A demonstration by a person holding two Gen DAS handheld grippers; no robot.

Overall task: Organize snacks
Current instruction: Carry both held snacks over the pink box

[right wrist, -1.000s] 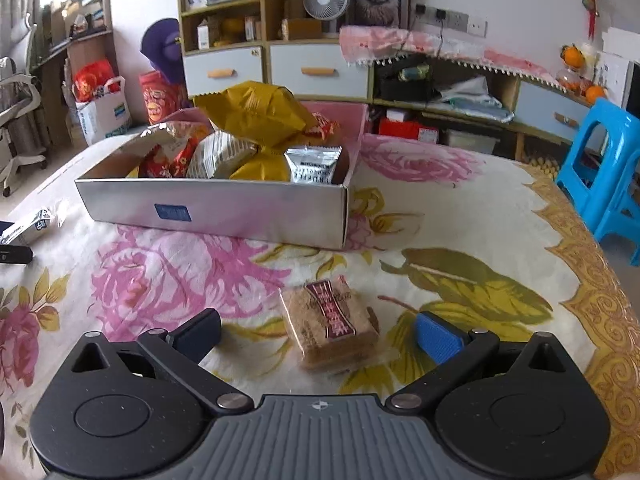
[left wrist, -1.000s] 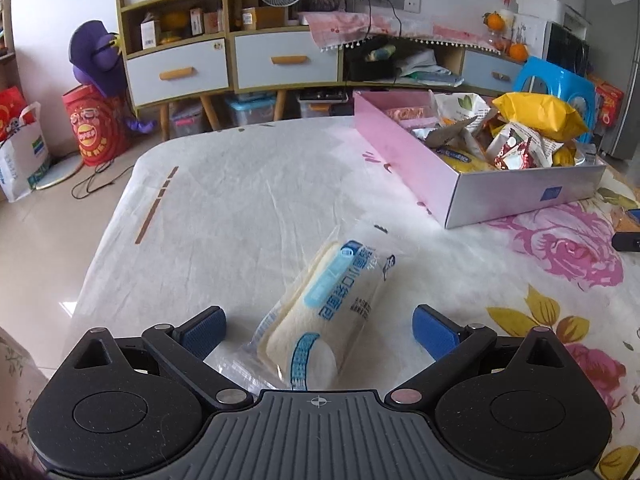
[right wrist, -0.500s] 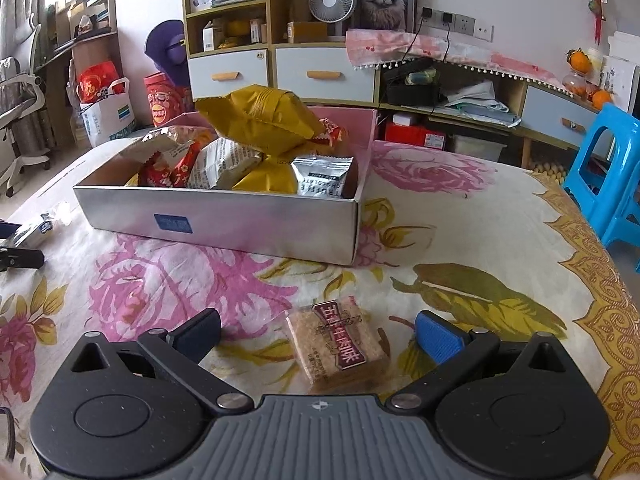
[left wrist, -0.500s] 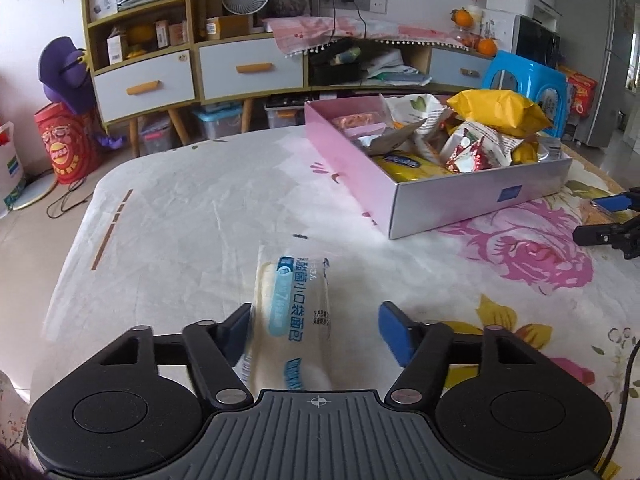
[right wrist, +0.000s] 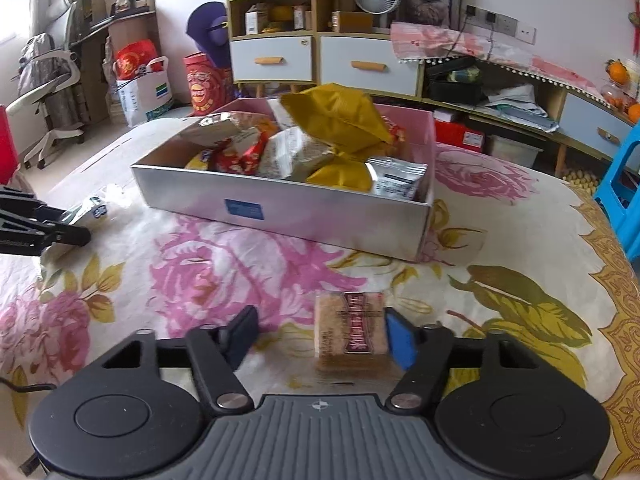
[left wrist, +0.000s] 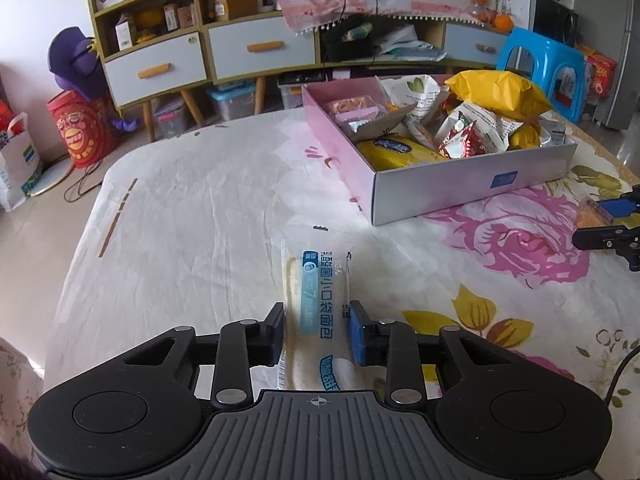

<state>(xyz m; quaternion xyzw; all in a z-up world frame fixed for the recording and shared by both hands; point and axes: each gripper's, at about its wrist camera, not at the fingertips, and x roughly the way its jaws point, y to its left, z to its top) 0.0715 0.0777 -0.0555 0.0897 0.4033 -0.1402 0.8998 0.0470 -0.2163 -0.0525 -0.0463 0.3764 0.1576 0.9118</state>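
You are mid-pickup with 2 snacks. Your left hand-held gripper (left wrist: 316, 334) has just closed and pinches the bread packet (left wrist: 316, 312). Your right hand-held gripper (right wrist: 320, 334), jaws just closing, touches the brown biscuit pack (right wrist: 352, 330) with 1 pad only. Finish that squeeze, then carry both to the box (right wrist: 320, 216) ahead.

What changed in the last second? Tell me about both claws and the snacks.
The left claw has just been closing and now clamps the white bread packet. The right claw has just been closing around the brown biscuit pack: its right pad touches the pack, the left stands clear. Unchanged: the pink snack box remains full on the flowered cloth.
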